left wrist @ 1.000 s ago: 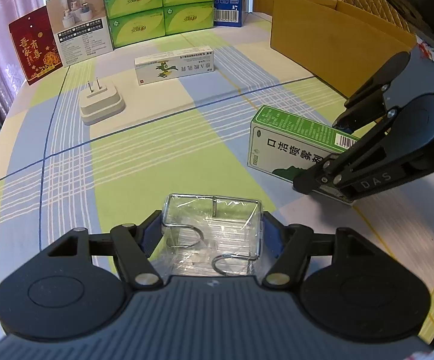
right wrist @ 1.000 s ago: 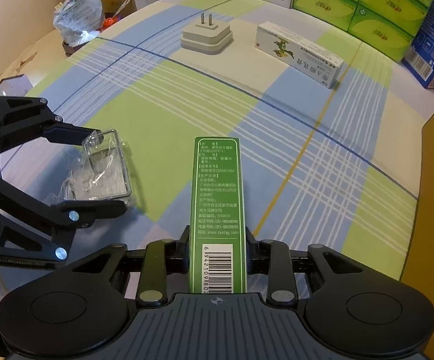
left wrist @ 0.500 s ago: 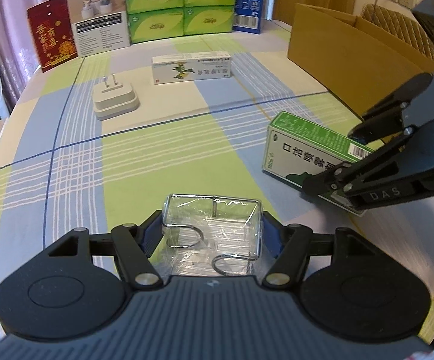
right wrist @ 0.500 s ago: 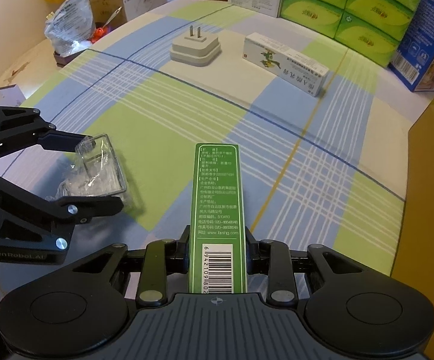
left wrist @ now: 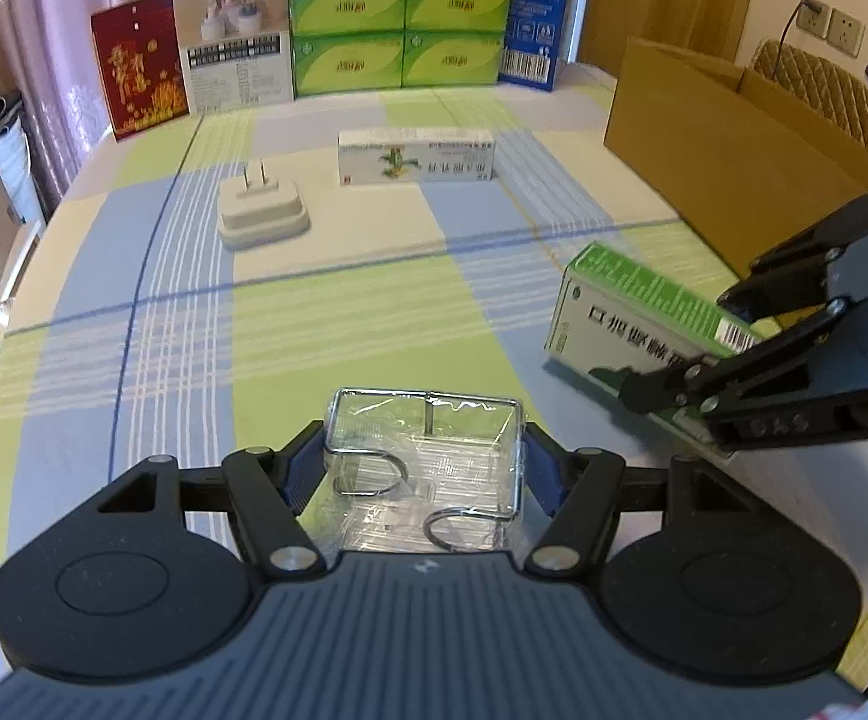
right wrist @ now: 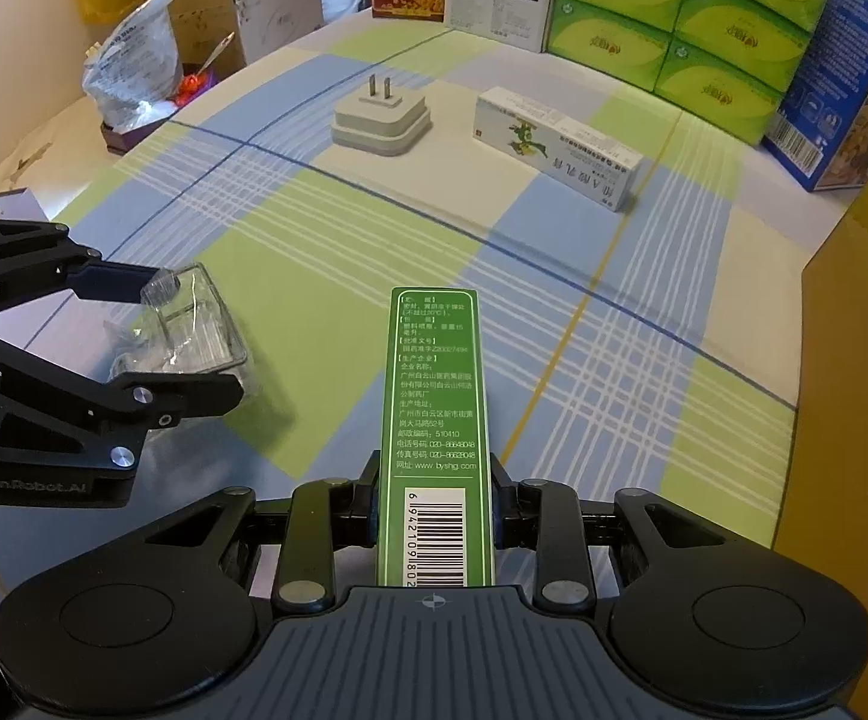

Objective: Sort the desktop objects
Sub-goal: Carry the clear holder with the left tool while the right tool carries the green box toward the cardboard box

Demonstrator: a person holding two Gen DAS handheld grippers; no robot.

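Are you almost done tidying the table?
Not yet. The left gripper holds a clear packet and the right gripper holds a green box. The white plug and white box lie untouched. The cardboard box's inside is hidden.

Left gripper (left wrist: 425, 471) clamped on a clear wire-framed packet (left wrist: 425, 456), fingers level, pointing far. Right gripper (right wrist: 434, 501) clamped on a green box (right wrist: 434, 408), just right of the left one, both low over the table.

Both wrist views look low and forward across the checked tablecloth (left wrist: 326, 324), sharing its middle.
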